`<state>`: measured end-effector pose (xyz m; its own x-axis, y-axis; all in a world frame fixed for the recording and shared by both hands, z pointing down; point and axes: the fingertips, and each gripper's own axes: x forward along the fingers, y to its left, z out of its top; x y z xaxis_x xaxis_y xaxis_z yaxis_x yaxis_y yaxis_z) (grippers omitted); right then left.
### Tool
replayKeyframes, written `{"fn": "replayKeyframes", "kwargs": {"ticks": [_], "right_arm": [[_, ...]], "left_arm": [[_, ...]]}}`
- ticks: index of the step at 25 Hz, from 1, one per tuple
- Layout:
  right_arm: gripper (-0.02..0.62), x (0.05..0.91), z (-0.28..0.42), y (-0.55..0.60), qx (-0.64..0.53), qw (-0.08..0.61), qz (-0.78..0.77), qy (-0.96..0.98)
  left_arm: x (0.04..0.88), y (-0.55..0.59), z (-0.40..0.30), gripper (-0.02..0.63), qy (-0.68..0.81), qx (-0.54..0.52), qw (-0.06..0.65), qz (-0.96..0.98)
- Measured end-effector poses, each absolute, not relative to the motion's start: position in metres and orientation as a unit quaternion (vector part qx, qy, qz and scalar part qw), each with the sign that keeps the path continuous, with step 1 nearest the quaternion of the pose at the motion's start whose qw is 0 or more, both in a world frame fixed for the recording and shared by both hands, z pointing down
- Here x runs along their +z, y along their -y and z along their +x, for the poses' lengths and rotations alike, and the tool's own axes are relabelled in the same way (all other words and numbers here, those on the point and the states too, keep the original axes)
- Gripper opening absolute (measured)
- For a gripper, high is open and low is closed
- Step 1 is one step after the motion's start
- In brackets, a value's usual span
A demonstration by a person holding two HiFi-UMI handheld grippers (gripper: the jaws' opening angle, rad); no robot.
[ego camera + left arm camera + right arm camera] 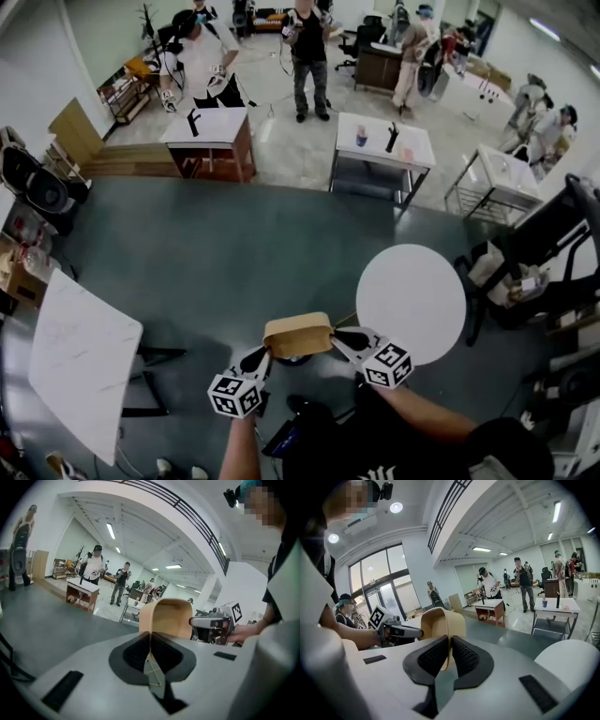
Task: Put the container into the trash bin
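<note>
- At the lower centre of the head view, you hold the container point(298, 335) in the air between both claws. The left gripper point(265, 355) pinches its thin wall at one end and the right gripper point(339, 339) pinches the wall at the other, each pair of jaws nearly together on the card.
- You grip only thin edges, so a wall could fold or slip free if you pull your hands apart or twist one against the other. The container would then drop.
- A dark round shape point(296, 360) sits just under the container. It may be the trash bin, but most of it is hidden, so a release here could miss its mouth.
- If one claw lets go first, the container could swing and tip.
- The floor point(234, 253) around you is dark grey-green. A round white table point(412, 300) stands just right of your right gripper, and a tilted white board point(82, 361) at lower left.
- Across the top of the frame, people point(307, 47) stand among small tables point(380, 141) on paler flooring.
</note>
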<state>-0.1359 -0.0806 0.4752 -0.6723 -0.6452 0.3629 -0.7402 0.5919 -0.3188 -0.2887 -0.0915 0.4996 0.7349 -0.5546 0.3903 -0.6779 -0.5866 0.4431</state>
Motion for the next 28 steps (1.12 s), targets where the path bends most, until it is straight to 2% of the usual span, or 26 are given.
{"fn": "replayKeyframes", "kwargs": {"ticks": [14, 28], "right_arm": [[0.051, 0.550, -0.133, 0.136, 0.278, 0.127, 0.302, 0.903], [0.051, 0.756, -0.150, 0.143, 0.379, 0.197, 0.304, 0.851]], "left_arm": [[0.560, 0.119, -0.291, 0.014, 0.435, 0.114, 0.329, 0.830], [0.755, 0.111, -0.302, 0.014, 0.451, 0.172, 0.426, 0.765]]}}
